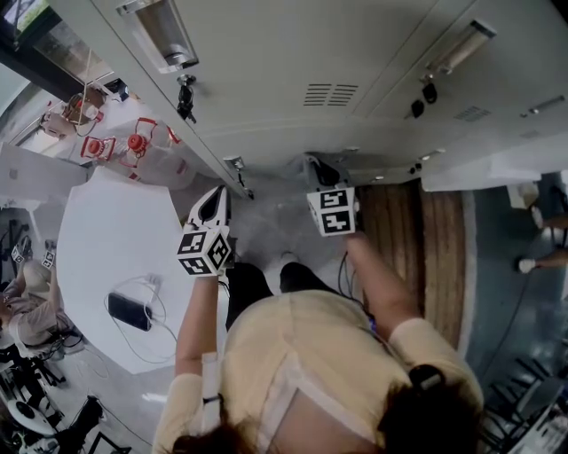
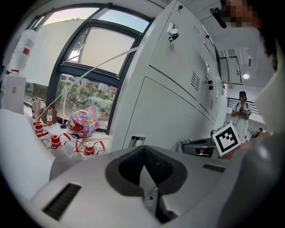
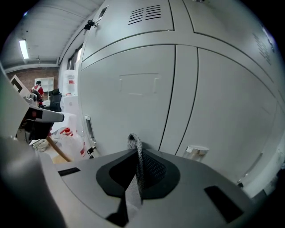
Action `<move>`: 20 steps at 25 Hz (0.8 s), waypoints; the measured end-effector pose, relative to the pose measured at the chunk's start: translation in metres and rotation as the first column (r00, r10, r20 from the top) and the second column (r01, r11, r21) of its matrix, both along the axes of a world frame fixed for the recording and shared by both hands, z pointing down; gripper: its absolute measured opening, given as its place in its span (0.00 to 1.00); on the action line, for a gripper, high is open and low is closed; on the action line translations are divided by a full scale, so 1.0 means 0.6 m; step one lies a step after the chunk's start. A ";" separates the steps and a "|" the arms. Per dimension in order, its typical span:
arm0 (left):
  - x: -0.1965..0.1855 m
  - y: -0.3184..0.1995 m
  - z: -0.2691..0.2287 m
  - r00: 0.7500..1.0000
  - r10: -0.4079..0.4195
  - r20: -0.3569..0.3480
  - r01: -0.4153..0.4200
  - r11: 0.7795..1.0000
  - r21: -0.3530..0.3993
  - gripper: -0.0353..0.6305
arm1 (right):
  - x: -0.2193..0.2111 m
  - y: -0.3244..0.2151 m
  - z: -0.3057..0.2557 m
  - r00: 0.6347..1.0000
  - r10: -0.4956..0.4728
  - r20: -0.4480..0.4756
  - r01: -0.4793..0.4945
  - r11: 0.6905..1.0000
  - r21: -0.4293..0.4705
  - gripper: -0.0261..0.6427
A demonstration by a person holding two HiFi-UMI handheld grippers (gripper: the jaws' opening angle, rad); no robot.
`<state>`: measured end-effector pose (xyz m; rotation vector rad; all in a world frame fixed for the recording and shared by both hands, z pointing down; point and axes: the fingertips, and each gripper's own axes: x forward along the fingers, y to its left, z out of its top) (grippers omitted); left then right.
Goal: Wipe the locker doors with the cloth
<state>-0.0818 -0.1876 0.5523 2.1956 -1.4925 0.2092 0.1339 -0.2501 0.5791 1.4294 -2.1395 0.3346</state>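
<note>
**A:** What is standing about?

**B:** On the person's left, a white table [image 1: 106, 239] comes close to the end of the locker bank. A black device [image 1: 130, 311] and a white cable [image 1: 151, 288] lie on it. Past the table, clear water jugs [image 1: 142, 146] with red handles stand by the window [image 2: 89, 53], with a bright patterned helmet [image 2: 83, 123] beside them.

**A:** Does anything stand in the way of the cloth [image 3: 134, 147]?

**B:** A metal handle [image 3: 196, 151] juts out low down to its right, and dark vertical seams run between the two. Vent slots [image 3: 147, 13] sit high above it.

**A:** How much room is there to move?

**B:** The locker doors [image 3: 129, 89] are broad, flat, pale grey panels, and they are bare straight ahead of the right gripper [image 3: 135, 156]. The floor in front is grey, with a wood-plank strip [image 1: 413, 239] on the person's right. The left gripper [image 1: 213, 206] hangs at the table's edge near the locker corner. Its fingers are pressed together with nothing between them.

**A:** And the cloth itself?

**B:** It is grey with a woven, mesh-like look. A narrow fold of it stands up out of the right gripper's fingers, which are clamped on it. It is low on the lockers, close to a lower door, and I cannot tell whether it touches.
</note>
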 end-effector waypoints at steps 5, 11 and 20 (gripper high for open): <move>0.010 -0.006 0.002 1.000 0.012 -0.003 -0.012 1.000 -0.004 0.06 | 0.028 -0.003 0.004 0.999 0.034 -0.013 -0.034 0.999 -0.004 0.06; 0.022 -0.011 0.006 1.000 0.024 -0.005 -0.024 1.000 -0.010 0.06 | 0.054 -0.006 0.008 0.997 0.075 -0.012 -0.075 0.997 -0.018 0.06; 0.022 -0.005 0.010 0.999 0.021 -0.025 -0.021 1.000 -0.012 0.06 | 0.060 0.013 0.003 0.998 0.064 0.008 -0.064 0.998 -0.028 0.06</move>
